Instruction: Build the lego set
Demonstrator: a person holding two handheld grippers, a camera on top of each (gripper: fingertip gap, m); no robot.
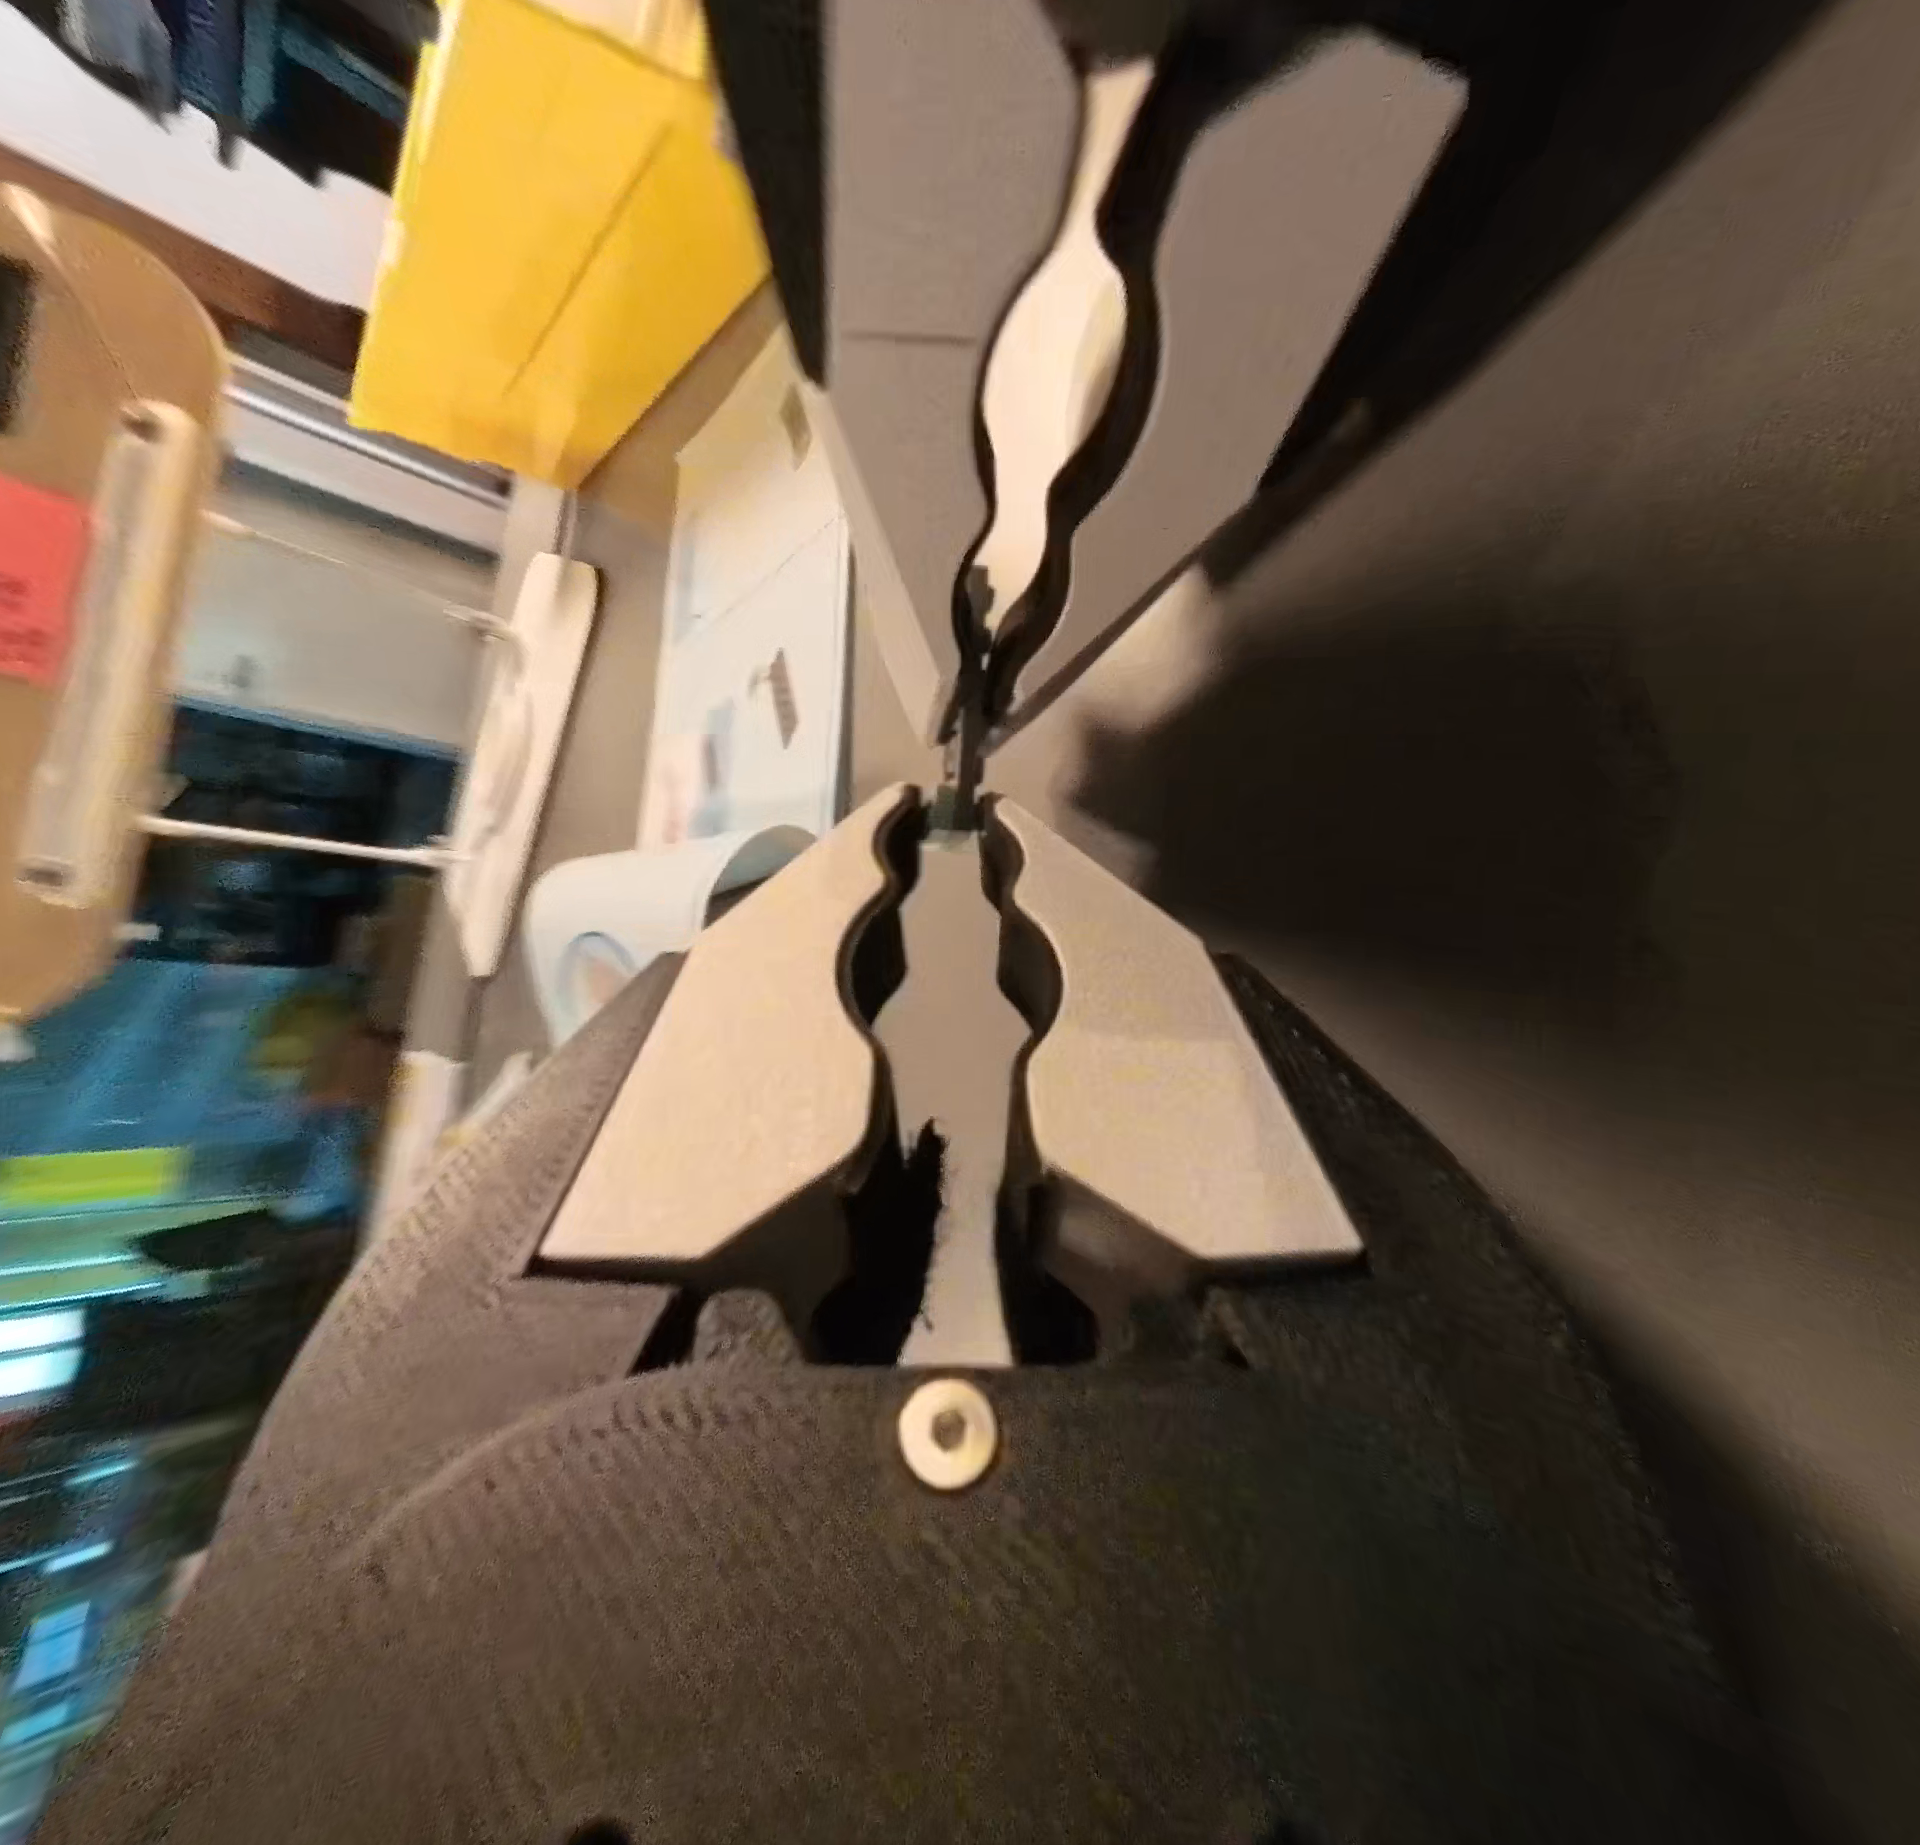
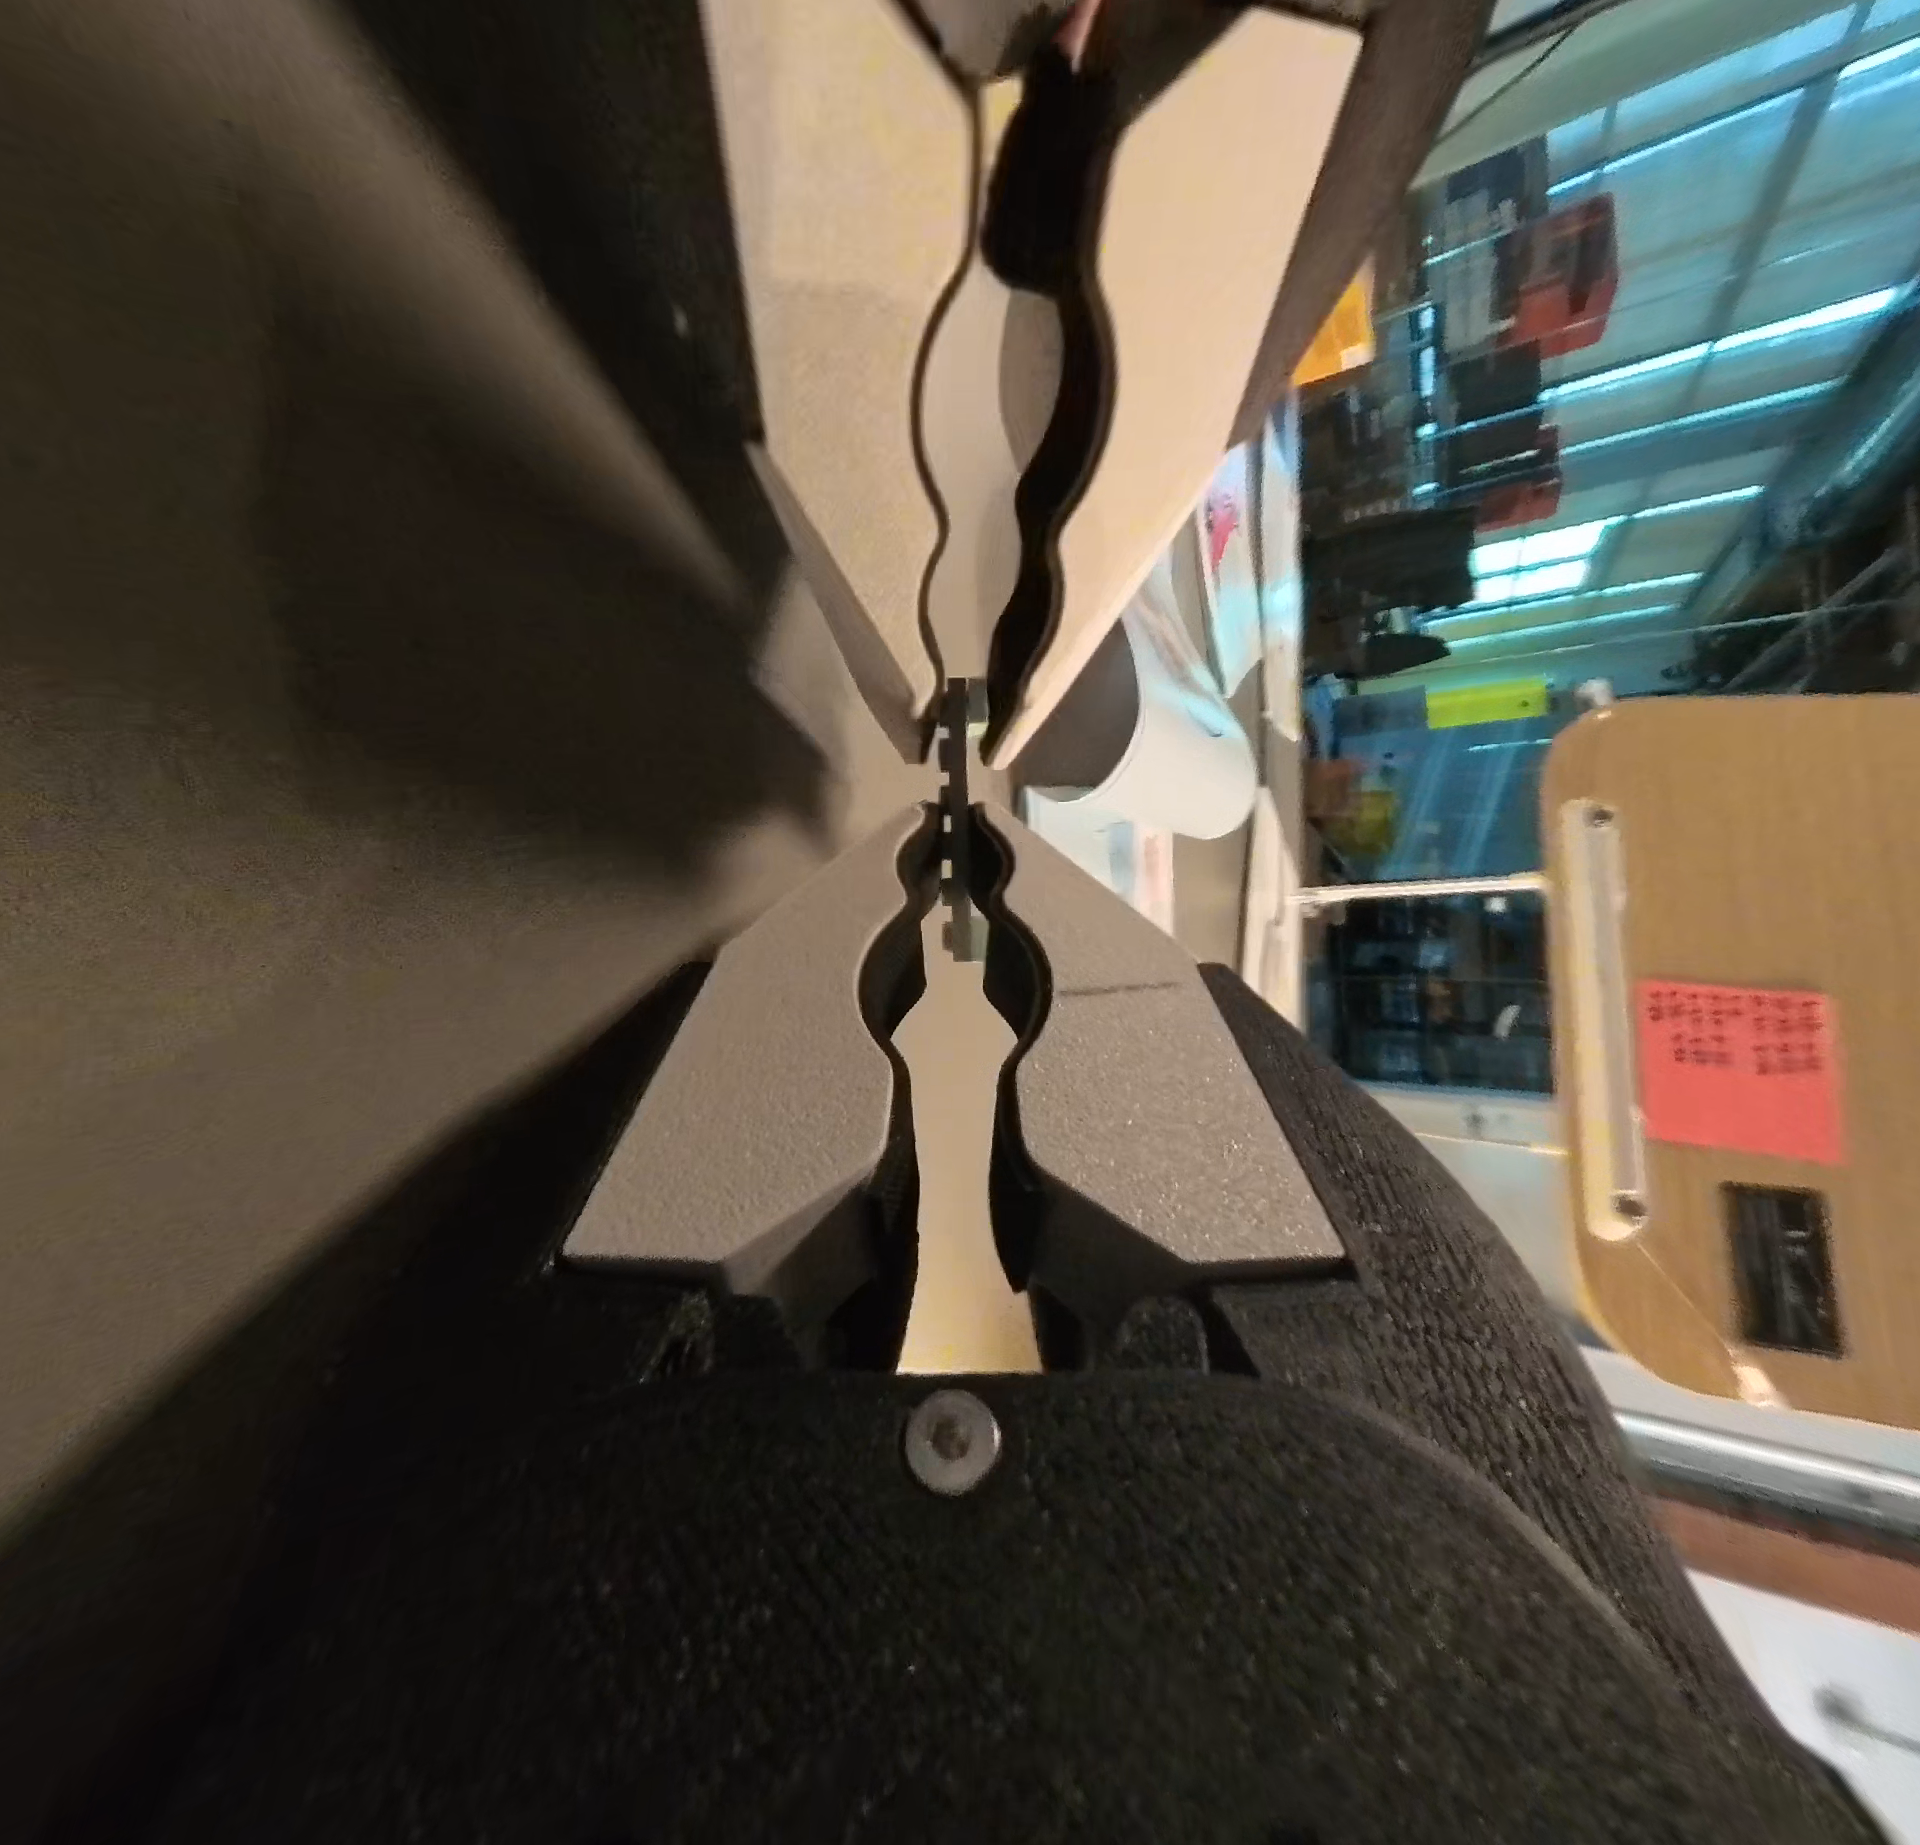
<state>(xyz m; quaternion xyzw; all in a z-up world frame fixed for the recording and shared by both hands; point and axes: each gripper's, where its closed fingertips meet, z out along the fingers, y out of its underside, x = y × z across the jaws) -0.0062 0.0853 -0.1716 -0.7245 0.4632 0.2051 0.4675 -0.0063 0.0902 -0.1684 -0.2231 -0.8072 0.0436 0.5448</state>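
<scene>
My two grippers meet tip to tip, each holding an end of one thin dark toothed strip [image 2: 954, 787] with small grey blocks on it. In the right wrist view my right gripper [image 2: 961, 821] is shut on the strip's flat sides, and the strip runs back between its fingers to a grey block [image 2: 968, 938]. My left gripper [image 2: 956, 741] comes in from the top and clamps the far end. In the left wrist view my left gripper [image 1: 951, 808] is shut on a small grey block [image 1: 951, 821] at the strip's end. The strip [image 1: 971, 756] leads up into the right gripper [image 1: 977, 704].
A grey surface [image 1: 1558, 652] fills one side of both views. Beyond stand a white cup-like object [image 2: 1174, 756], a yellow envelope [image 1: 540, 237] and a tan board with a red sticker [image 2: 1714, 1016]. Shelves with dark items show through a window [image 2: 1507, 341]. My left and right fingertips are right by each other.
</scene>
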